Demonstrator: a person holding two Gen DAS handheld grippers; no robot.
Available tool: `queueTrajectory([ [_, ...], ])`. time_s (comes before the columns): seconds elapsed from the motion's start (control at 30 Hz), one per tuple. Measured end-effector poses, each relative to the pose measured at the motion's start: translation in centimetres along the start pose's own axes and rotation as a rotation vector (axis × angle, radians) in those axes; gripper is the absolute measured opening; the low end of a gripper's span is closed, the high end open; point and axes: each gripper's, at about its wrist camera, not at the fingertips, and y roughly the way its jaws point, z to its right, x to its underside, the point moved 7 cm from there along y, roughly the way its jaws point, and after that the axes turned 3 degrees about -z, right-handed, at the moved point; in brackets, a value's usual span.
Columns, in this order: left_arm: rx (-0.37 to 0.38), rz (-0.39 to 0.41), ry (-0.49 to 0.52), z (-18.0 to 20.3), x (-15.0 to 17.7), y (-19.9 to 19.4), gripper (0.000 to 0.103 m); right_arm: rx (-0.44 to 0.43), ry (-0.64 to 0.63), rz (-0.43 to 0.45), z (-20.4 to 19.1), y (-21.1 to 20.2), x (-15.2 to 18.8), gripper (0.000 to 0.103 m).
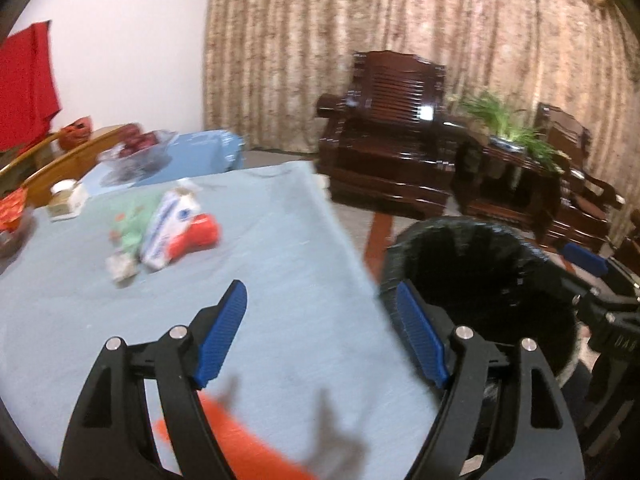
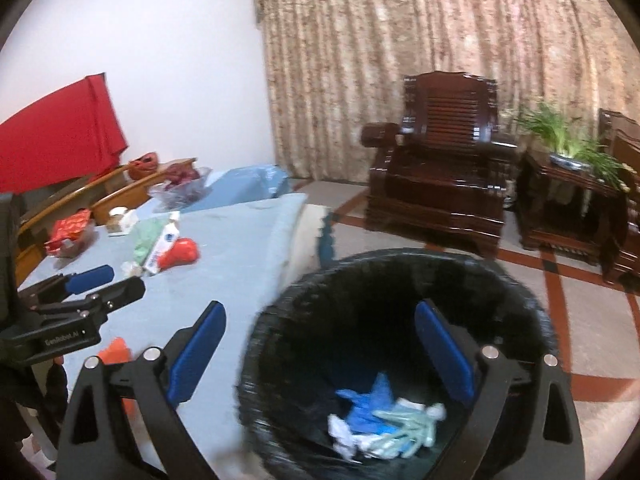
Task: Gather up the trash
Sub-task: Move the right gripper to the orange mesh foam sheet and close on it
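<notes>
Left wrist view: left gripper [image 1: 320,332] fingers spread wide, nothing between them, hovering over the near right edge of the blue-clothed table [image 1: 280,280]. Trash pile [image 1: 164,232] sits toward the far left of the tabletop: a green wrapper, a white-and-blue packet, a red piece, a small crumpled white bit, all touching or overlapping. An orange scrap [image 1: 240,440] lies at the near edge, under the gripper; blurred, can't tell what it is. Black-lined bin [image 1: 480,280] stands just off the table's right edge; inside is dark from here. Right gripper partly visible at the far right.

Right wrist view: right gripper [image 2: 320,360] also released and empty, poised over the bin [image 2: 400,276] mouth. Bin holds a blue glove-like item [image 2: 368,396], pale green strips [image 2: 404,424] and white crumpled paper [image 2: 340,432] at the bottom. Bin is mostly empty space.

Progress, my guess: partway. Some trash binned; pile [image 2: 164,248] and orange scrap [image 2: 116,352] left on the table. A red box [image 2: 72,228] and dishes at the far left corner, unclear if trash.
</notes>
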Motion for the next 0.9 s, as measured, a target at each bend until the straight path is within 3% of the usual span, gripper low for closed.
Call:
queueTrajectory([
  [0.4,-0.202,-0.035,-0.134,-12.1,4.7,-3.7,0.074,-0.213,-0.144,-0.037,-12.6,3.9,1.3,0.092],
  [0.6,-0.243,-0.045,-0.181,-15.0,6.3,-4.5,0.073,-0.276,-0.193,-0.071,-16.8,5.2,2.5,0.089],
  [0.9,-0.270,-0.061,-0.206,-17.4,8.1,-4.9,0.072,-0.346,-0.224,-0.156,-21.2,6.9,5.2,0.075],
])
